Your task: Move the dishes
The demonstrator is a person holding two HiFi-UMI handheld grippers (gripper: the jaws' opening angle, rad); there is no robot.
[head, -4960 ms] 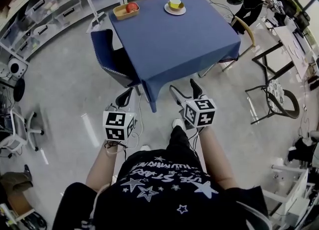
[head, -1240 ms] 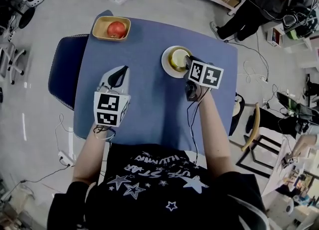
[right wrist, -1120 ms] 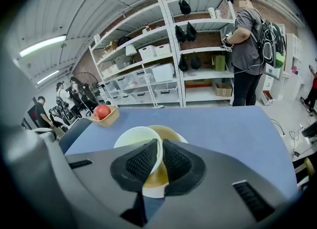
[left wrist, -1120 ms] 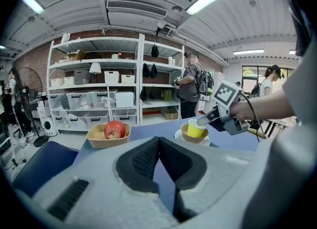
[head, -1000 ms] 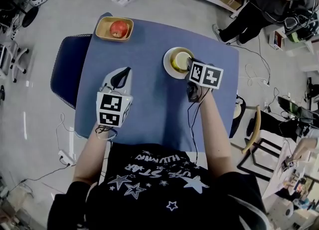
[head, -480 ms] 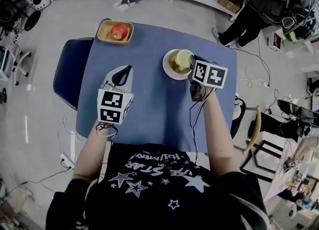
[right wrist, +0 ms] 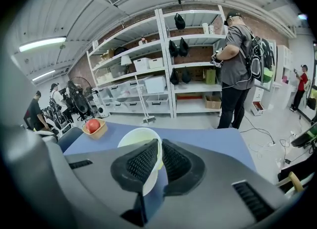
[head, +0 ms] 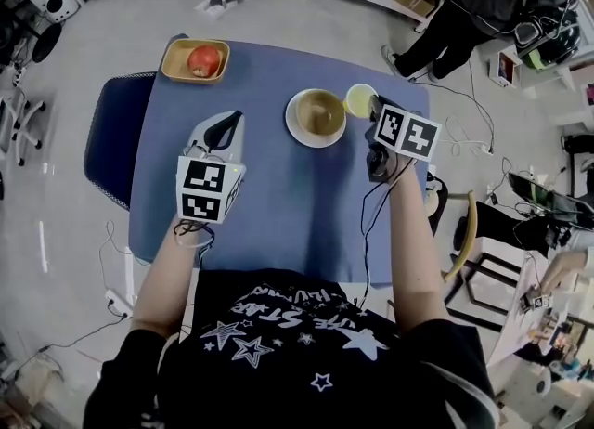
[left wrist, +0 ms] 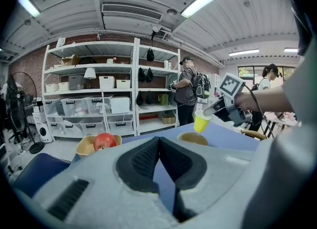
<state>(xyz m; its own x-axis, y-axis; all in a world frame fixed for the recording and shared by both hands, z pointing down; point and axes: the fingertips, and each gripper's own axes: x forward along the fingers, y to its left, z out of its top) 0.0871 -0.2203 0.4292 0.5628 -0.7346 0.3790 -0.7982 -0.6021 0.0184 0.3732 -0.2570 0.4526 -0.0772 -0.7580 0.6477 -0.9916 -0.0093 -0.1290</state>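
Head view: we see the left gripper [head: 225,123] over the table [head: 278,204], toward its 9 o'clock edge. Only its own view shows the jaws pinched together with nothing between them. Right gripper [head: 372,105] is at the table's 2 o'clock. Its own view shows the jaws clamped on the wall of the cup [right wrist: 139,138], a detail we can't resolve in head view. Cup is just off the saucer [head: 316,117], at its 2 o'clock. Left gripper view shows it tilted, in the air. Right gripper view doesn't show the saucer. Bowl [head: 174,56] with apple [head: 202,60] at the 10 o'clock corner. Chair [head: 107,144] at 9 o'clock. Person [head: 483,0] beyond at 1 o'clock.
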